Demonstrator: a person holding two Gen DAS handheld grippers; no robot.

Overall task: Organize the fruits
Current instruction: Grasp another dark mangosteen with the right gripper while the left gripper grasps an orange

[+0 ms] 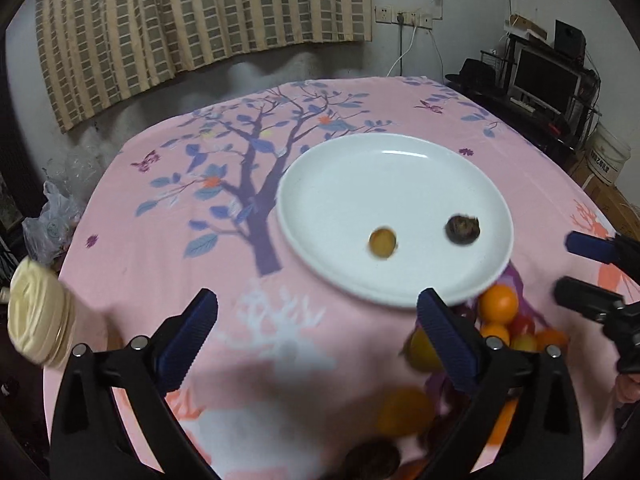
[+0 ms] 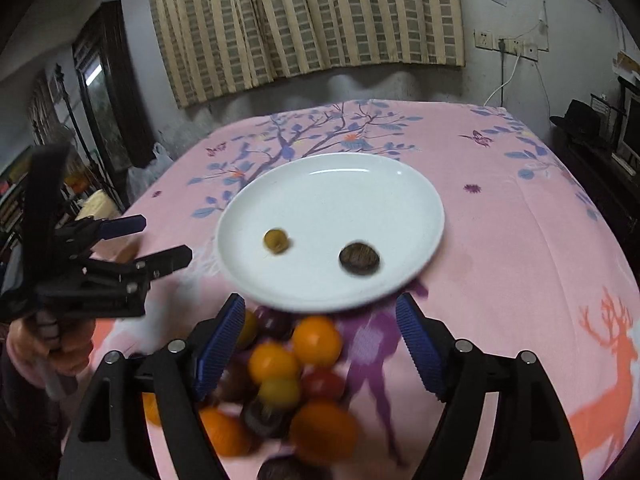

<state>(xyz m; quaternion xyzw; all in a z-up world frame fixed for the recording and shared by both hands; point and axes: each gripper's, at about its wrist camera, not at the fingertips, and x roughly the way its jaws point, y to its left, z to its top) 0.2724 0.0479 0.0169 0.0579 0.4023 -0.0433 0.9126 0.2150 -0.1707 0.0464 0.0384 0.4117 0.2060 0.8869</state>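
A white plate (image 1: pixel 340 184) (image 2: pixel 360 184) lies on the pink cloth. On it are a small yellow fruit (image 1: pixel 383 242) (image 2: pixel 275 240) and a dark round fruit (image 1: pixel 463 230) (image 2: pixel 359 258). A heap of orange, yellow, red and dark fruits (image 1: pixel 498 305) (image 2: pixel 288 372) lies at the plate's near edge. My left gripper (image 1: pixel 318 330) is open and empty above the cloth, left of the heap; it also shows in the right wrist view (image 2: pixel 160 242). My right gripper (image 2: pixel 320 344) is open and empty over the heap; it also shows in the left wrist view (image 1: pixel 572 266).
The table carries a pink cloth (image 1: pixel 200 208) with tree and deer prints. A cream lidded jar (image 1: pixel 36 316) stands at its left edge. A striped curtain (image 2: pixel 304 20) hangs behind. Dark shelves with a monitor (image 1: pixel 544 80) stand at the right.
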